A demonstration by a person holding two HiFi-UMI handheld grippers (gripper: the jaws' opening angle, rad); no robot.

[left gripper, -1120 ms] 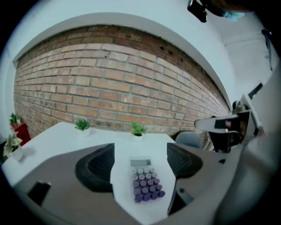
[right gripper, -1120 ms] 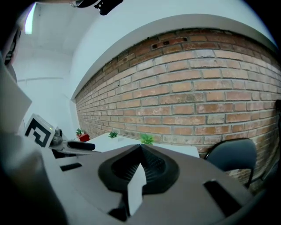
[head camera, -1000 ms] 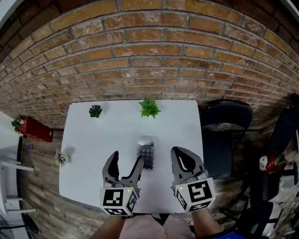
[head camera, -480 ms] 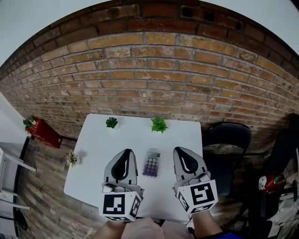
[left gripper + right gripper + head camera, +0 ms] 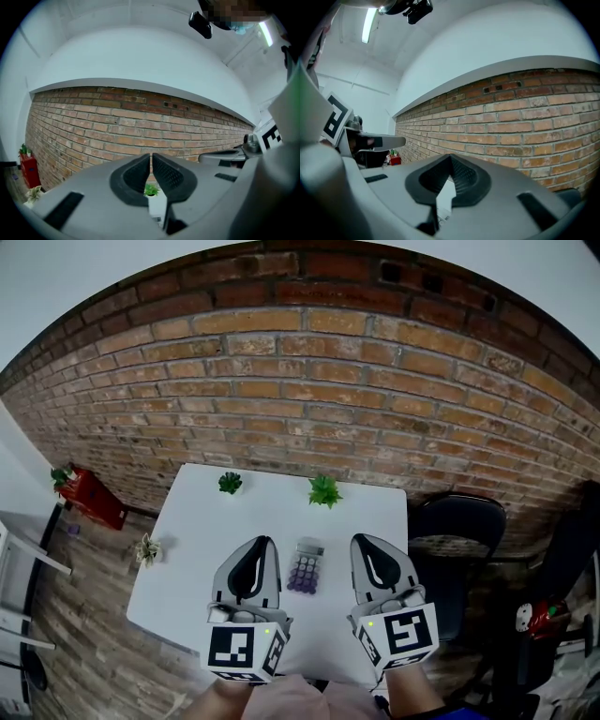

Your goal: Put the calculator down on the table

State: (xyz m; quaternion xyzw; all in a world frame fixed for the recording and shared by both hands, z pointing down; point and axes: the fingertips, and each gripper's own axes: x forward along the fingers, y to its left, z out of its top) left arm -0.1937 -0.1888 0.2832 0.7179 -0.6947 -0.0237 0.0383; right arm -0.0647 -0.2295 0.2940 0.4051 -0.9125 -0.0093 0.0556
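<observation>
The calculator, grey with purple keys, lies flat on the white table in the head view. It sits between my two grippers and neither touches it. My left gripper is held to its left, jaws shut with nothing between them. My right gripper is held to its right, also shut and empty. In the left gripper view the left gripper has its pads together and points level at the brick wall. The right gripper view shows the right gripper with its tips meeting, likewise facing the wall.
Two small green plants stand at the table's far edge. A brick wall rises behind. A black chair stands right of the table; a red box and a small plant lie on its left.
The left gripper's jaws, wide open a second ago, are now shut on nothing. Both grippers have risen from the table. The calculator stays where it lay.
</observation>
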